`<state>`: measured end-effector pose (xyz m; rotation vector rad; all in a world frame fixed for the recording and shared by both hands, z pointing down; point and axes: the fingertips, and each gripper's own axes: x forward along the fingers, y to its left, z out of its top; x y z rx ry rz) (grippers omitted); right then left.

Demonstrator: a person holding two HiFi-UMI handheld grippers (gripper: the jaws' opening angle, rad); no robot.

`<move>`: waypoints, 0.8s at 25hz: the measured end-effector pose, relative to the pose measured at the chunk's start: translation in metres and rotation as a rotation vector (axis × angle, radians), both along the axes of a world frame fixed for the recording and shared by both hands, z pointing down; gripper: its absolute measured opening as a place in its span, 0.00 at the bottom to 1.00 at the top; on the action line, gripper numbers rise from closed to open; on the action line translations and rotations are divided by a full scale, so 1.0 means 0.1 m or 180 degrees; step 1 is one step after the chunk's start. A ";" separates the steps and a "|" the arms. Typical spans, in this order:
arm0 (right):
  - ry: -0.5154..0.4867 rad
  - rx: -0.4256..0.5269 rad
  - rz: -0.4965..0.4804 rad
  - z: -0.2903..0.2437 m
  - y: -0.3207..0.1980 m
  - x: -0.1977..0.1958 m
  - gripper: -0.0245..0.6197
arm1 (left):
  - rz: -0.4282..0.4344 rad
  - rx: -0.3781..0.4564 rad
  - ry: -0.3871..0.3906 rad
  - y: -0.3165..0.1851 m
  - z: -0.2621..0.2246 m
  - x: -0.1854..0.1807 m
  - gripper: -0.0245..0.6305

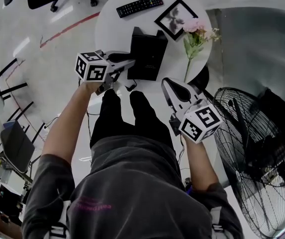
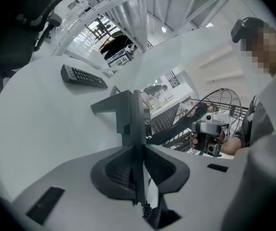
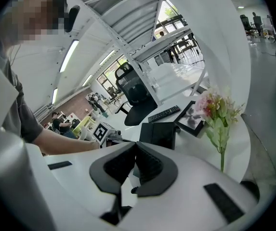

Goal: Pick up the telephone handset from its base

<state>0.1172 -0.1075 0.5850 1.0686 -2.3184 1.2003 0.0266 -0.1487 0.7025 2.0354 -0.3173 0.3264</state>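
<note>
A round white desk [image 1: 110,31] carries a black telephone base [image 1: 149,54], with a picture frame [image 1: 176,19], a pink flower [image 1: 197,31] and a remote control [image 1: 140,5] beyond it. The left claw [image 2: 138,147] is clamped on the thin black telephone handset [image 2: 132,112], which stands edge-on between its pads at the base's left side. The right claw [image 3: 136,150], held apart near the desk's edge, has its jaws together with nothing between them.
</note>
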 end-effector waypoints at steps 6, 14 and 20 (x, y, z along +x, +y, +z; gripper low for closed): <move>0.0011 -0.0023 0.0028 0.02 0.00 -0.02 0.07 | 0.0000 0.0051 0.0103 0.02 -0.06 0.01 0.16; 0.0024 0.0047 0.0049 -0.07 -0.02 -0.10 0.07 | 0.0036 0.0156 0.0190 0.03 -0.30 -0.06 0.15; 0.0120 0.0226 0.0072 -0.27 -0.10 -0.11 0.07 | -0.0014 0.0302 0.0364 0.00 -0.79 -0.21 0.15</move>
